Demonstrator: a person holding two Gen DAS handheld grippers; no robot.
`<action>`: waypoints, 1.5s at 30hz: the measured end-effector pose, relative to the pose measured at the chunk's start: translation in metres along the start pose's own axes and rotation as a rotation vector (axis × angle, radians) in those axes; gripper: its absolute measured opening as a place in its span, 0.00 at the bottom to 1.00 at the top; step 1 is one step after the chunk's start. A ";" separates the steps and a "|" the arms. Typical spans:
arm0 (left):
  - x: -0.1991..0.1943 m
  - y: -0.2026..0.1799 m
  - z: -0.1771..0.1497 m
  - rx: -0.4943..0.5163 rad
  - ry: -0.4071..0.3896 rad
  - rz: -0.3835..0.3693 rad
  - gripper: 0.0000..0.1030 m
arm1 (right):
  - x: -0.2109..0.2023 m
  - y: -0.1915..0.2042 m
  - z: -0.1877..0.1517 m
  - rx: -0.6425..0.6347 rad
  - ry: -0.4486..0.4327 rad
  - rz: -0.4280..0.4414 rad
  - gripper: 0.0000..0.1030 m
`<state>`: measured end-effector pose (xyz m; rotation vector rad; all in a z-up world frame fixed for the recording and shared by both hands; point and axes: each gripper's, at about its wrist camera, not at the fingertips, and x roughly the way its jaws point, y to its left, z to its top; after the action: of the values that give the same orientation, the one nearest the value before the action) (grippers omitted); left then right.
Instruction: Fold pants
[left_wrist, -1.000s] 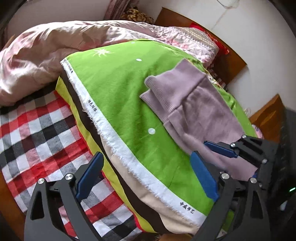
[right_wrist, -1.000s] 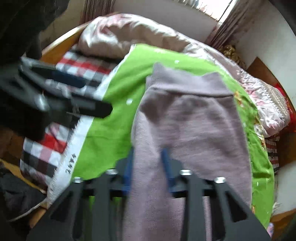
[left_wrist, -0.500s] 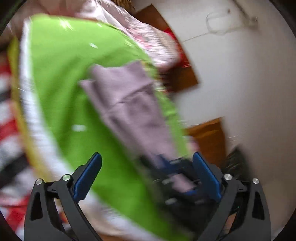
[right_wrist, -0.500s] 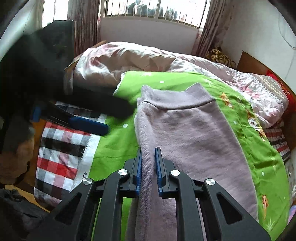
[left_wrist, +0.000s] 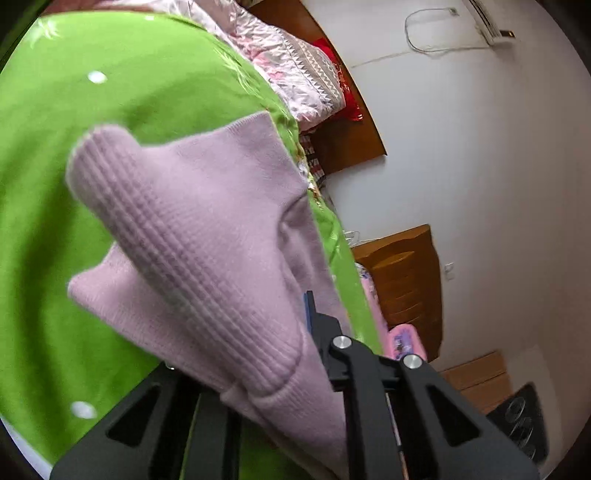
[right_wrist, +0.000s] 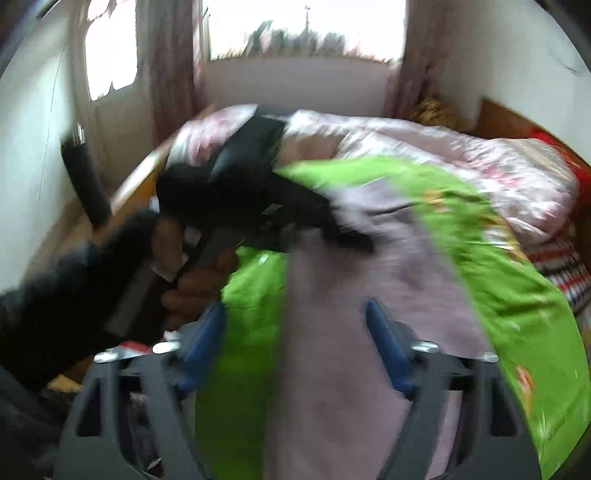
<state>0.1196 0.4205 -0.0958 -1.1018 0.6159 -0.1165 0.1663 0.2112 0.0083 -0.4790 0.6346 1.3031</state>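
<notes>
1. Left wrist view: the left gripper (left_wrist: 291, 339) is pressed together on the ribbed waistband of the lilac knit pants (left_wrist: 207, 221). The band drapes over its near finger and hides it, and only the blue pad of the far finger shows above the cloth. The fabric bunches straight ahead of the jaws and rises off the green sheet (left_wrist: 110, 92) that lies beyond and to the left. The pinch looks meant to carry the waist end over for the fold. A wooden nightstand (left_wrist: 402, 280) stands off to the right, against the white wall.

2. Left wrist view, against the frames a second and a half-second back: this gripper then stood spread wide with nothing between its pads, the pants lying flat farther ahead. It has since swung in and clamped the waistband.

3. Right wrist view: the right gripper (right_wrist: 295, 339) is opening, its blue pads apart on either side of the pants' leg (right_wrist: 351, 332), which runs forward between them without being pressed. The picture is blurred. Ahead and to the left, a hand (right_wrist: 195, 284) in a dark sleeve holds the other tool over the garment's far end.

4. Right wrist view, against the earlier frames: these pads were pinching a fold of the leg; that hold is now being let go, probably to take a fresh one.
</notes>
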 end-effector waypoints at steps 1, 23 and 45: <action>-0.003 0.003 0.000 0.005 -0.005 -0.003 0.09 | -0.014 -0.011 -0.009 0.048 0.006 -0.007 0.71; -0.022 -0.098 -0.019 0.358 -0.121 0.112 0.09 | 0.013 -0.106 -0.065 0.324 0.196 -0.200 0.78; 0.121 -0.345 -0.254 1.098 0.288 -0.055 0.52 | -0.317 -0.035 -0.241 0.744 -0.205 -0.677 0.85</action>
<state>0.1600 0.0113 0.0742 -0.0310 0.6418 -0.5921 0.1186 -0.1841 0.0418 0.0676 0.6545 0.4086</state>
